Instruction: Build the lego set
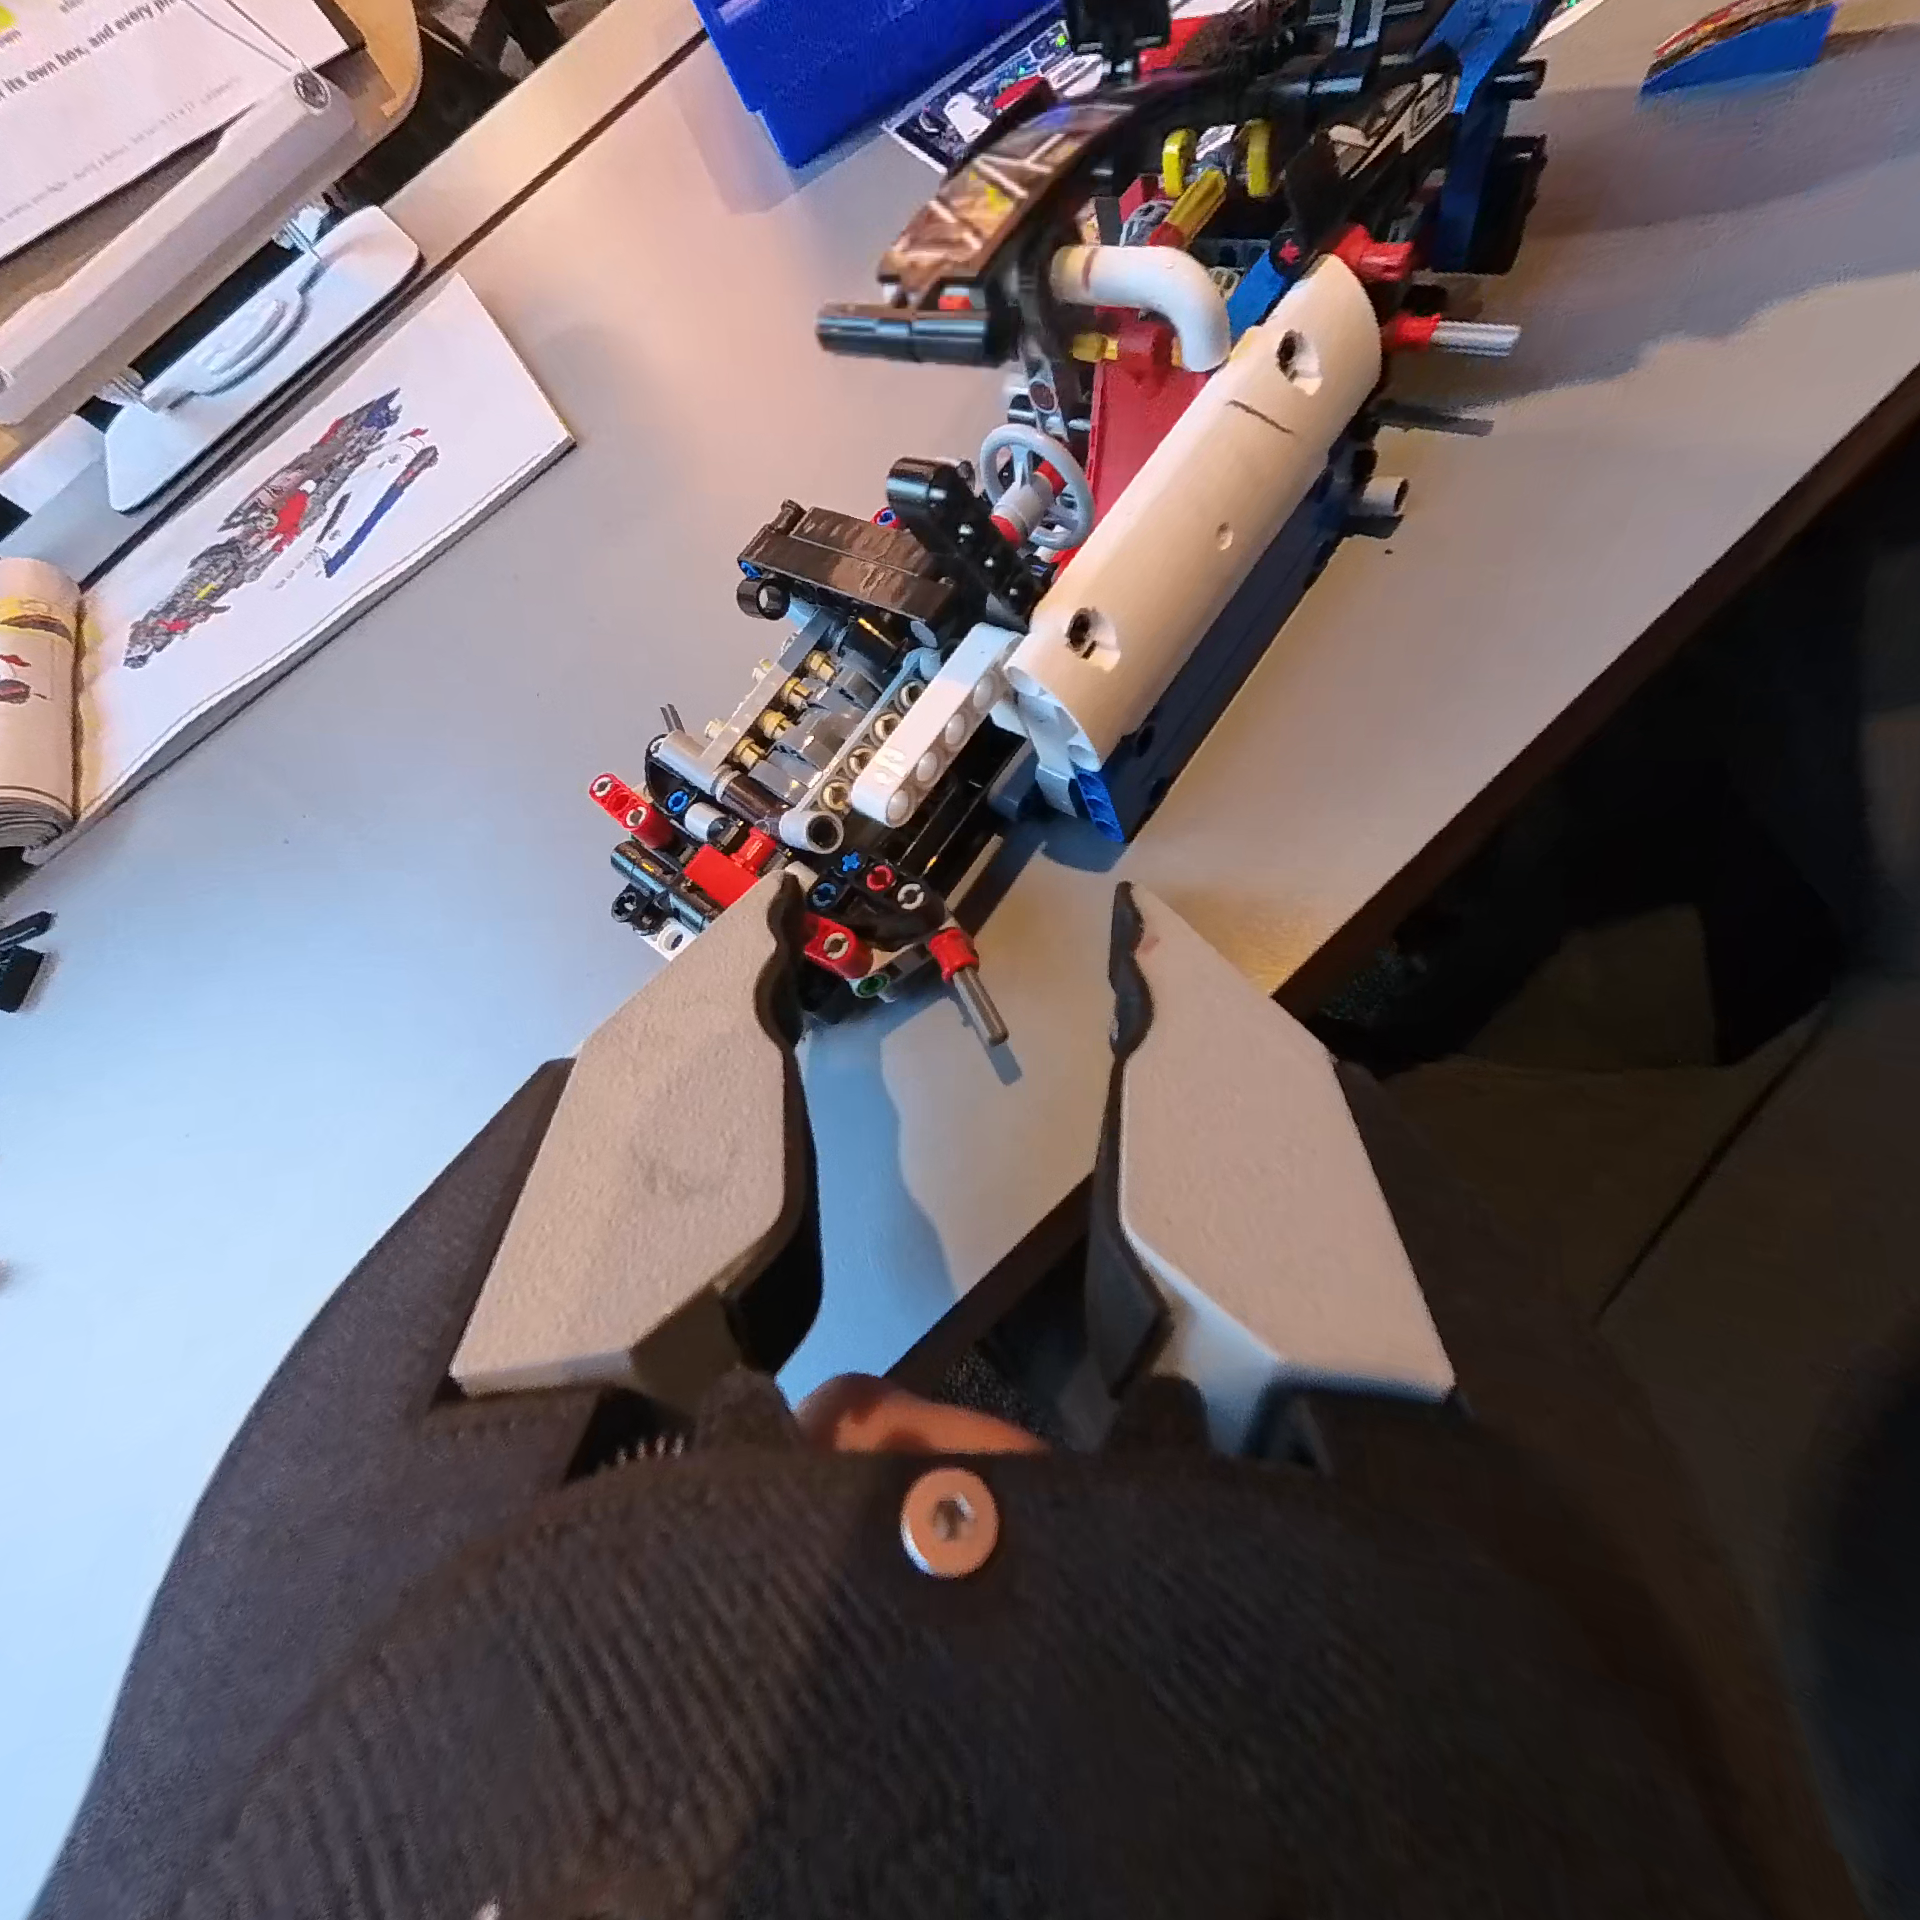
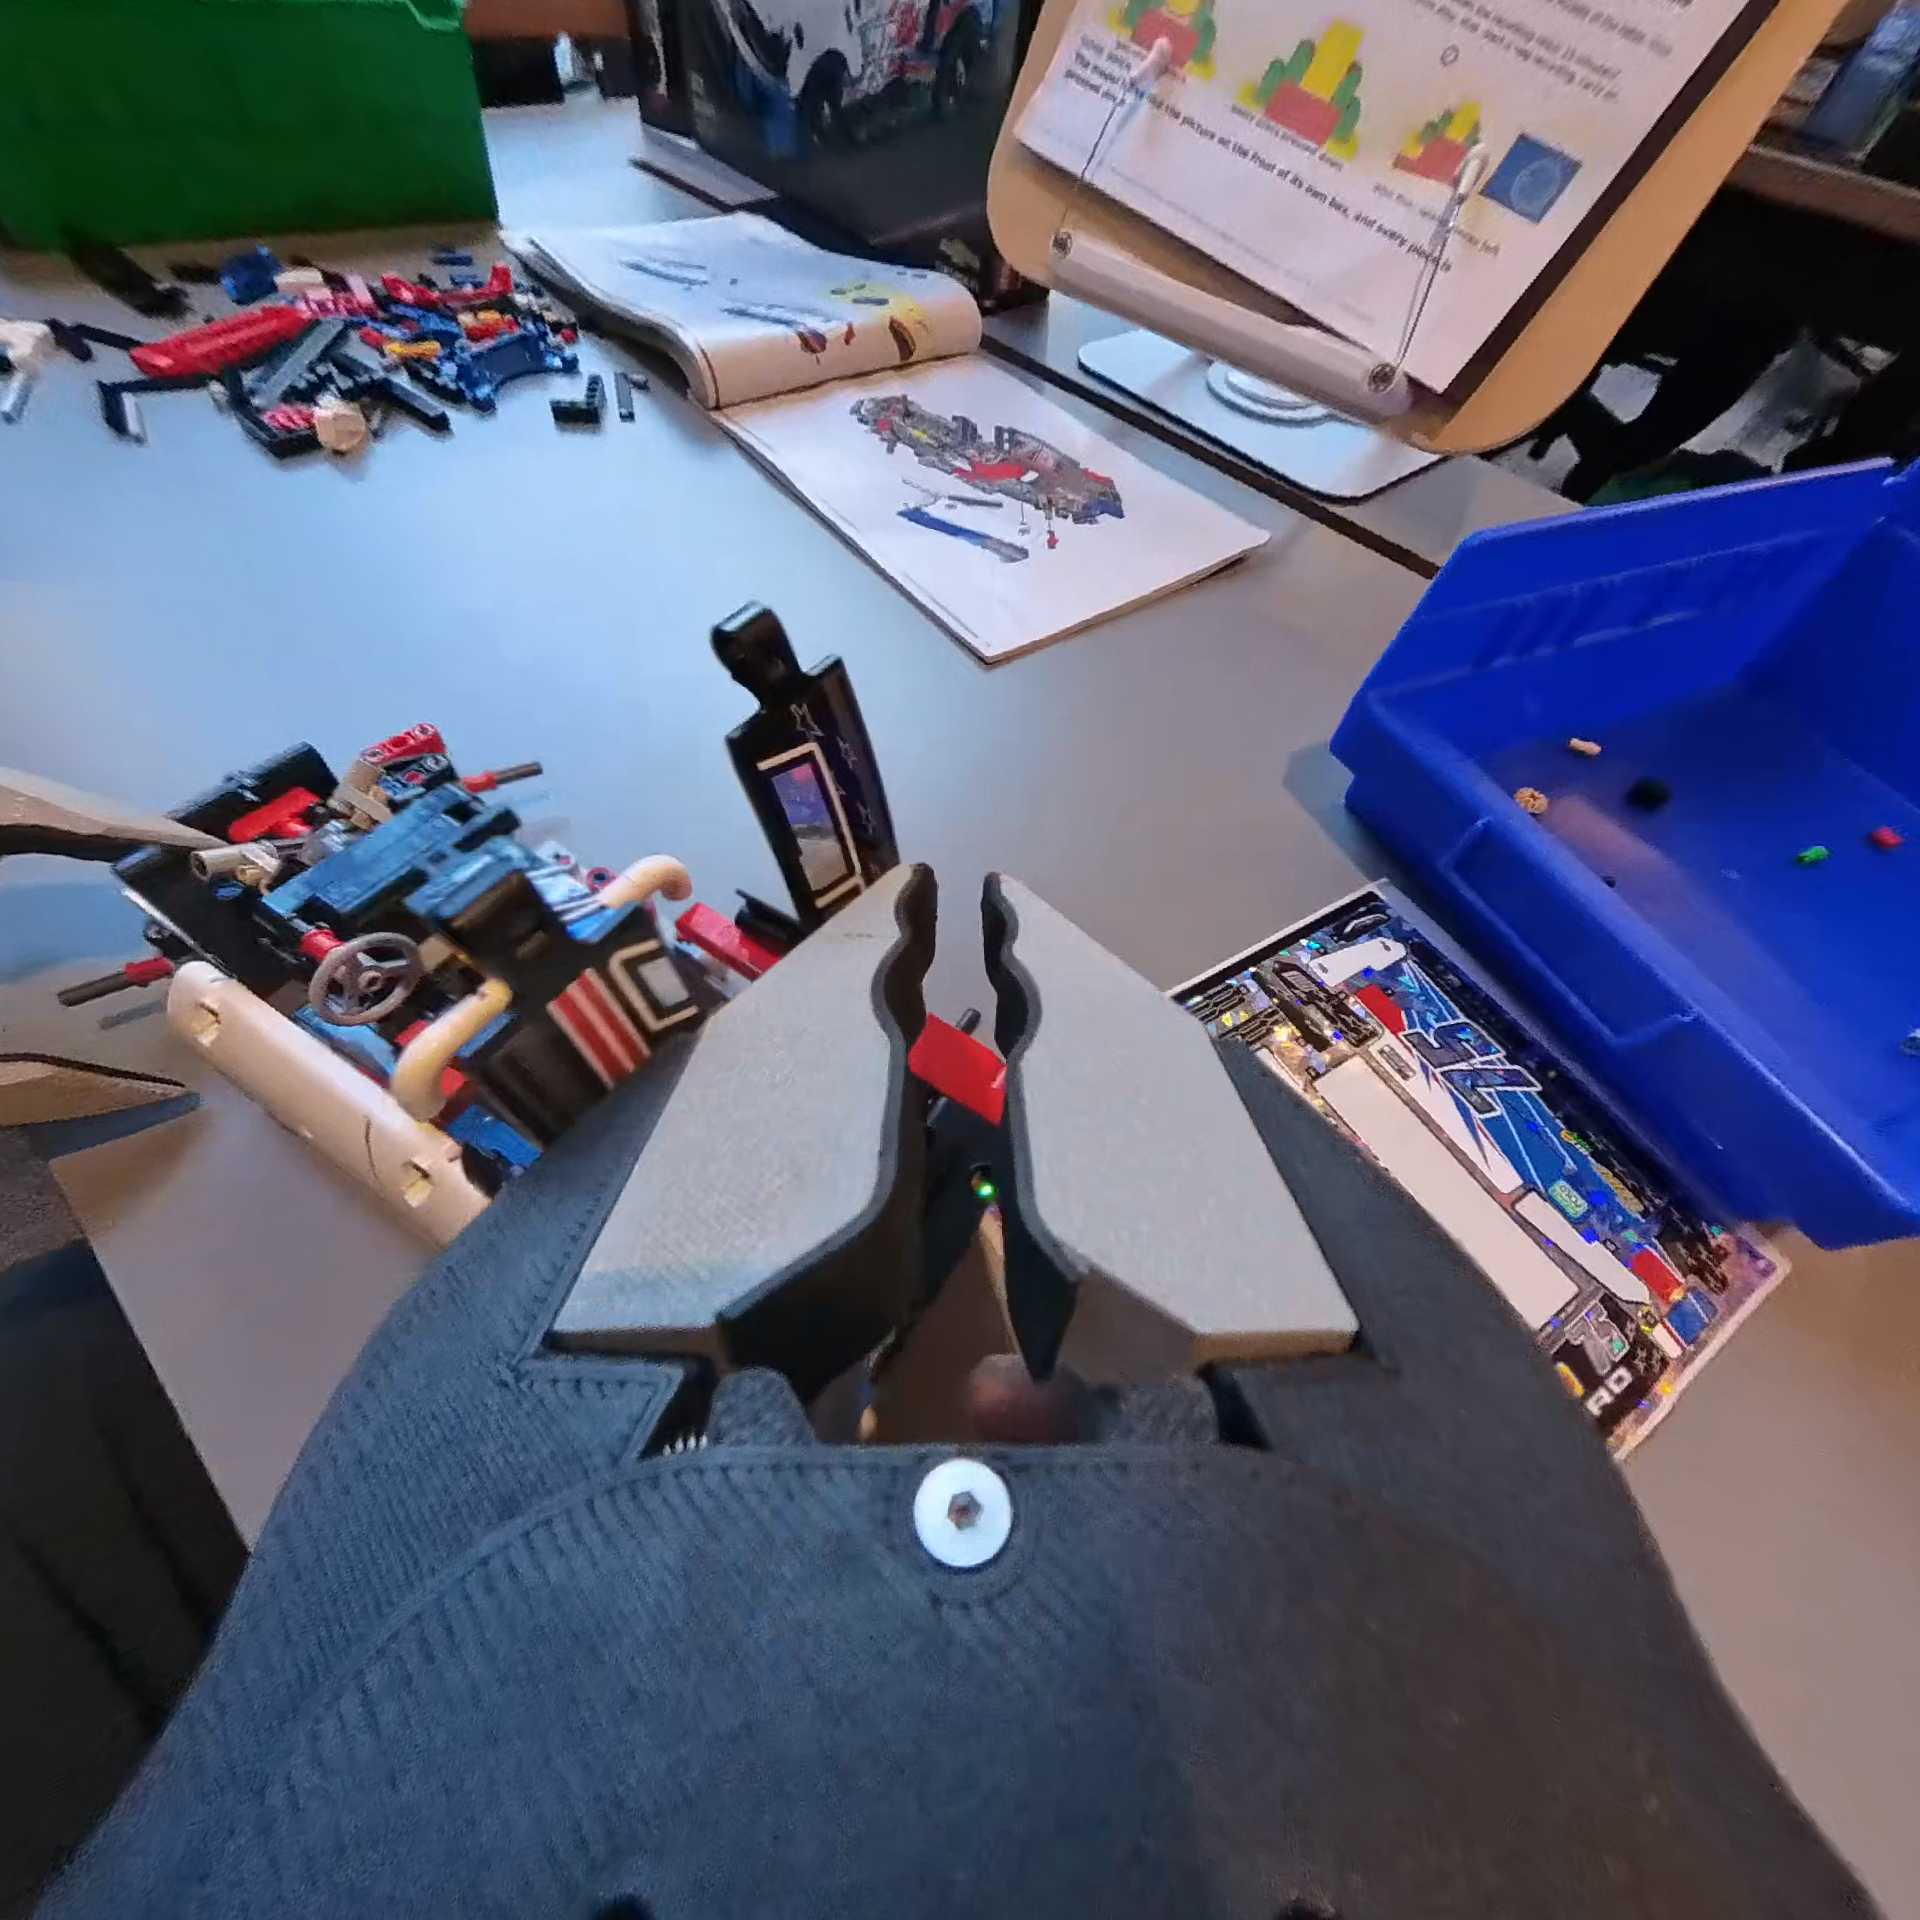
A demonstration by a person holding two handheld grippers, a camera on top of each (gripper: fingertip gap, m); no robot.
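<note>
the left gripper (image 1: pixel 951 935) hangs over the near edge of the grey table (image 1: pixel 364 987) with its two fingers spread wide apart and nothing between them; its left fingertip (image 1: pixel 774 925) sits right at the end of the half-built lego car (image 1: pixel 1039 582), touching or just short of the red and black connectors there, while the other fingertip stands clear over bare tabletop. the car lies lengthwise along the table edge, a long white panel (image 1: pixel 1195 499) down one flank, a grey steering wheel (image 1: pixel 1034 494) behind it, and its far end blurred. the right gripper (image 2: pixel 958 935) has its fingers drawn nearly together, a narrow slit left at the tips, and a red piece (image 2: pixel 956 1060) of the car's far end shows in the gap lower down; whether the fingers actually pinch it cannot be told. just past those tips a black decorated panel (image 2: pixel 816 790) stands upright on the model. to the right lies a shiny sticker sheet (image 2: pixel 1475 1143), touching a blue bin (image 2: pixel 1621 935) with a few small bits inside. farther off an open instruction booklet (image 2: pixel 987 499) lies flat, loose lego pieces (image 2: pixel 343 353) are scattered to its left, and a page stand (image 2: pixel 1351 187) and a green bin (image 2: pixel 239 114) sit at the back.
</note>
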